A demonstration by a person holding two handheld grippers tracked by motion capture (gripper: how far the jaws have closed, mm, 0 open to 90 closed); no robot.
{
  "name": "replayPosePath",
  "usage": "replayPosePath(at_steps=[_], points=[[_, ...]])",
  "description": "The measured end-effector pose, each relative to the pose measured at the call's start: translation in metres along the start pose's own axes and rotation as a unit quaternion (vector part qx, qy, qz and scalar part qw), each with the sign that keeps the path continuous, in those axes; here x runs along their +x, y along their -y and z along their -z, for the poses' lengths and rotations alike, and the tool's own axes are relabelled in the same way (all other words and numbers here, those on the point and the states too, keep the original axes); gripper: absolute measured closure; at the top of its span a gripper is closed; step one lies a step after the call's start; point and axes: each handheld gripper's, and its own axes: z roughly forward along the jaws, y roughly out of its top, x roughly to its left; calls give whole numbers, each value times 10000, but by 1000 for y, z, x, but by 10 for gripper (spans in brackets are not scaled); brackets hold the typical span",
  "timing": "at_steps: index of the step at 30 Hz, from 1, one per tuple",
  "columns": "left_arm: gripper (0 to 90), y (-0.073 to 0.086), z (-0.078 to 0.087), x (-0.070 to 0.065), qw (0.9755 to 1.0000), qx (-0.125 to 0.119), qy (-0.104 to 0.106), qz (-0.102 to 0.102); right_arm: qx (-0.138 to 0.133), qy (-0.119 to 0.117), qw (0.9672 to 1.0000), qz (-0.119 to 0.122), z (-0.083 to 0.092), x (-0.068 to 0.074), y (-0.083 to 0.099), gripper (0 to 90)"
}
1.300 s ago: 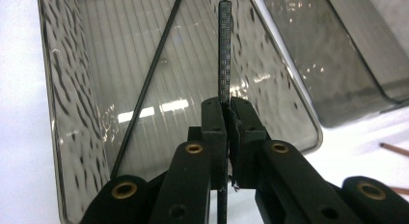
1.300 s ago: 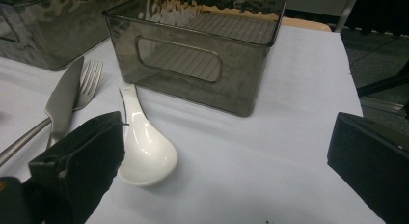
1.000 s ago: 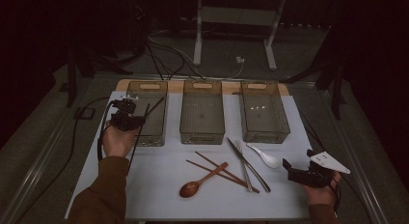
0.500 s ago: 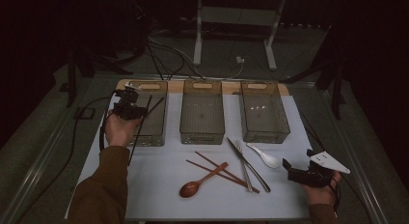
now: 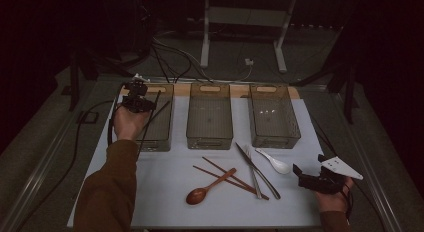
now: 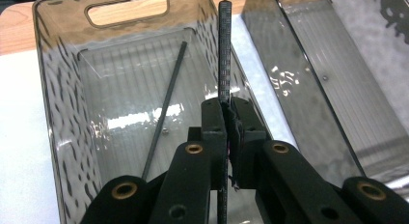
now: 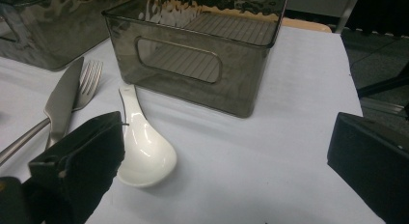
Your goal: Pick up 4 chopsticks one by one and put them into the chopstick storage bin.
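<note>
While empty elsewhere, chopstick (image 6: 164,108) in left bin (image 6: 62,118)

1. The black chopstick (image 6: 224,45) shows a fine woven, matt texture (like carbon fibre).
2. The left bin (image 6: 62,89) is smoky clear plastic, glossy, with a ribbed floor.
3. The white spoon (image 7: 144,147) looks glazed and shiny.
4. The knife (image 7: 60,105) is smooth metal.
5. The tabletop (image 7: 270,156) has a matt white cover.

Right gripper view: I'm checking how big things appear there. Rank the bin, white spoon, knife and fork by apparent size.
1. Smoky clear bin, largest.
2. White ceramic spoon.
3. Knife, partly hidden by the gripper jaw, so its rank against the spoon is unsure.
4. Fork, smallest; its handle lies behind the knife.
</note>
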Motion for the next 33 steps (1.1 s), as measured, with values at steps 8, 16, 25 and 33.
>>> replayPosePath(at_steps=[8,16,25,33], points=[[876,-7,-11,4,9999,89,-8,93,4,-5,10000,0,0,0,0,0],[876,-15,-19,9,9996,49,-21,264,6,0,10000,-4,0,-1,0,0],[875,-17,-30,14,9991,21,-40,416,3,0,10000,-23,-1,-2,1,0],[875,-21,-35,16,9983,-99,-144,548,7,-3,10000,-14,0,-2,1,0]])
